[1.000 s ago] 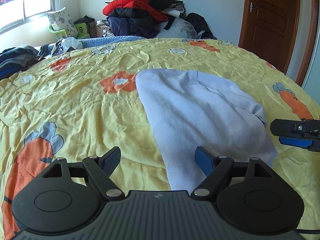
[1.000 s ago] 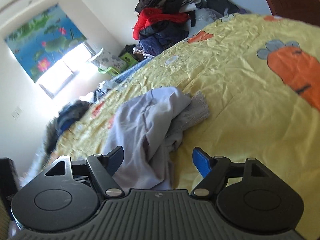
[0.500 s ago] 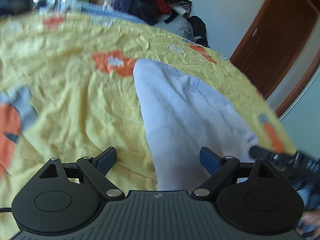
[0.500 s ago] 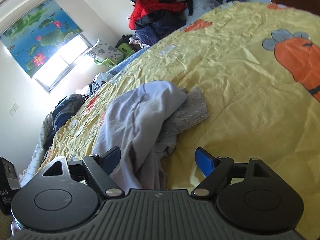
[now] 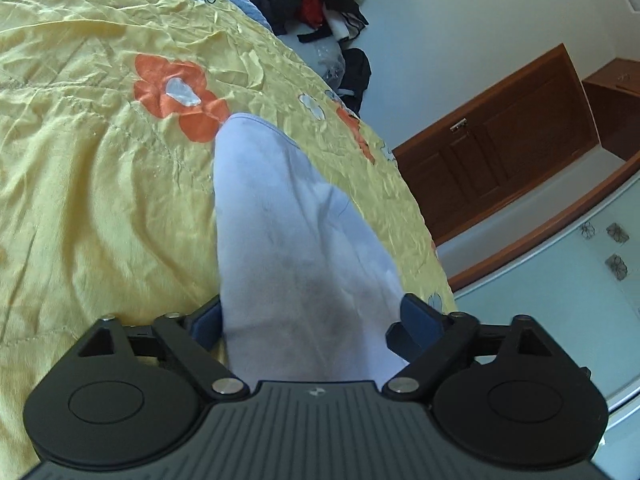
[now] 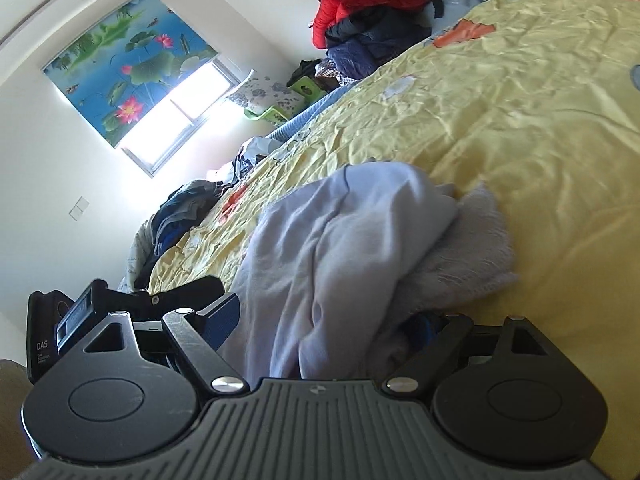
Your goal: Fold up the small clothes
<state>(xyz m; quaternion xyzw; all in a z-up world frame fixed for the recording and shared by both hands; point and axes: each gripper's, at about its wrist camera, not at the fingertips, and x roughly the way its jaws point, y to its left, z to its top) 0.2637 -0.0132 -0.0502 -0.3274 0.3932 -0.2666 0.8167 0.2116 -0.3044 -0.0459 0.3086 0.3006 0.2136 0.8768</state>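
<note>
A pale lavender small garment (image 5: 288,232) lies on the yellow bedspread (image 5: 100,200). In the left wrist view its near end lies between the fingers of my left gripper (image 5: 310,318), which is open around the cloth. In the right wrist view the same garment (image 6: 348,248) is bunched, with a grey knitted part (image 6: 476,252) on its right. My right gripper (image 6: 324,320) is open, its fingers either side of the bunched near edge. The right finger is partly hidden under the cloth. The left gripper (image 6: 160,300) shows at the left of that view.
A pile of dark and red clothes (image 6: 372,20) is heaped at the far end of the bed. More clothes (image 6: 180,216) lie at the left edge under the window (image 6: 180,116). A brown door (image 5: 500,152) stands beyond the bed's right side.
Both grippers have moved forward and lower onto the garment's near edge, which now lies between their fingers. The left view has rolled to the right.
</note>
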